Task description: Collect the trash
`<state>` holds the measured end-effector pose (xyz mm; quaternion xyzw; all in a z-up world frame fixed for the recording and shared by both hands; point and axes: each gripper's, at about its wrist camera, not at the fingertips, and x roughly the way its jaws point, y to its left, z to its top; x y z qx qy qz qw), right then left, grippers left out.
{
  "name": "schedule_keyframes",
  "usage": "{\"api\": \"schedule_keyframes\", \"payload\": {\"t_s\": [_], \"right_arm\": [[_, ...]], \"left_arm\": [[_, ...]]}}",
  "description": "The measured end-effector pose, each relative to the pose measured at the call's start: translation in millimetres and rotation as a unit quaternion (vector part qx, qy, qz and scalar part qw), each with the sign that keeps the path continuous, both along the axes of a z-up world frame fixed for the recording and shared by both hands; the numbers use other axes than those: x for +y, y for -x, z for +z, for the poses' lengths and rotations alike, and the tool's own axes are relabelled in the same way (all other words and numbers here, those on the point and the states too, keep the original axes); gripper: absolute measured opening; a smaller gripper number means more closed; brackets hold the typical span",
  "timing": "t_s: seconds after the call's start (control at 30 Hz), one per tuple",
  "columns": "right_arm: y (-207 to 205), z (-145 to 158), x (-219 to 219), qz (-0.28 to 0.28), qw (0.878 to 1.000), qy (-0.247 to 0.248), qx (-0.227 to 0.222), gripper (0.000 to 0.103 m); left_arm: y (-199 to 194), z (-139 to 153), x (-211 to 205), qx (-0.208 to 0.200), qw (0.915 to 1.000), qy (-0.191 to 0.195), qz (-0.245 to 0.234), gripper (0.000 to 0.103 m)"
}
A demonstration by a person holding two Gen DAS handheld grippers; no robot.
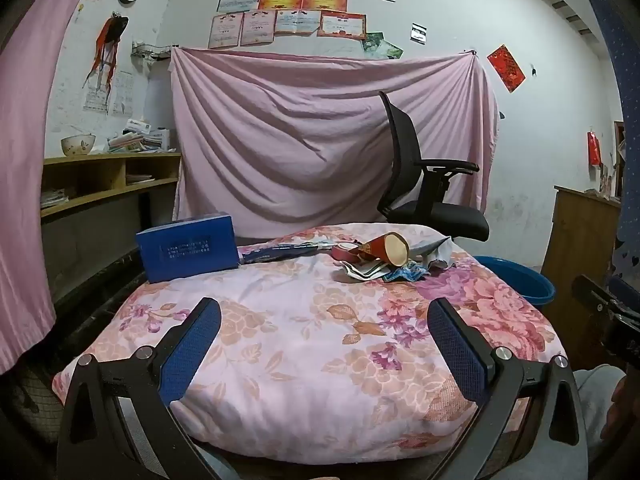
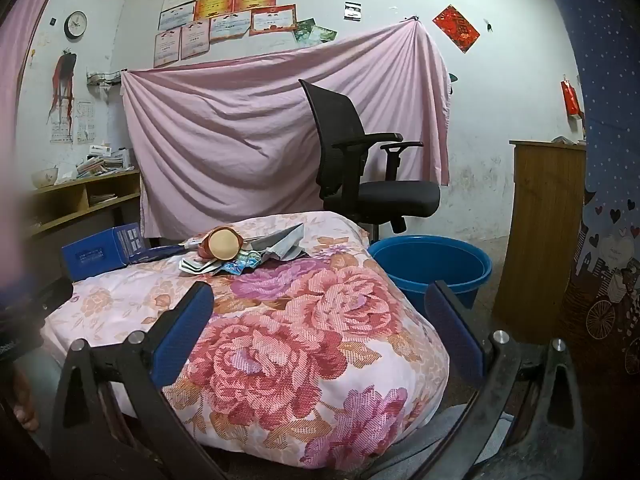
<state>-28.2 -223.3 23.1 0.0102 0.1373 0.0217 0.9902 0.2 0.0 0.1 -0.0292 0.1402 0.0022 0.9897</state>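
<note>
A pile of trash lies at the far end of a floral quilt (image 1: 300, 340) (image 2: 304, 320): a red paper cup on its side (image 1: 390, 246) (image 2: 222, 242), crumpled wrappers (image 1: 370, 270) (image 2: 236, 266) and a grey bag (image 1: 434, 250) (image 2: 280, 242). A blue box (image 1: 186, 250) (image 2: 100, 252) stands to the pile's left. A blue plastic basin (image 2: 432, 268) (image 1: 520, 280) sits on the floor right of the quilt. My left gripper (image 1: 324, 312) is open over the near quilt, well short of the trash. My right gripper (image 2: 318, 296) is open too, nothing between its fingers.
A black office chair (image 1: 424, 184) (image 2: 360, 160) stands behind the quilt before a hung pink sheet (image 1: 312, 132). Wooden shelves (image 1: 104, 176) run along the left wall and a wooden cabinet (image 2: 540, 220) stands at the right. A patterned blue curtain (image 2: 608, 200) hangs at far right.
</note>
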Motion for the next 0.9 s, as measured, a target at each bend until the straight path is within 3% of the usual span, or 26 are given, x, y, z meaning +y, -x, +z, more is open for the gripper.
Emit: {"api": "schedule_keyframes", "payload": {"t_s": [0.9], "right_arm": [[-0.1,-0.4,-0.6,0.0,1.0,-0.003,0.001,0.103]], "left_arm": [[-0.6,3.4,-1.8,-0.002,1.0,0.001,-0.001,0.101]]}}
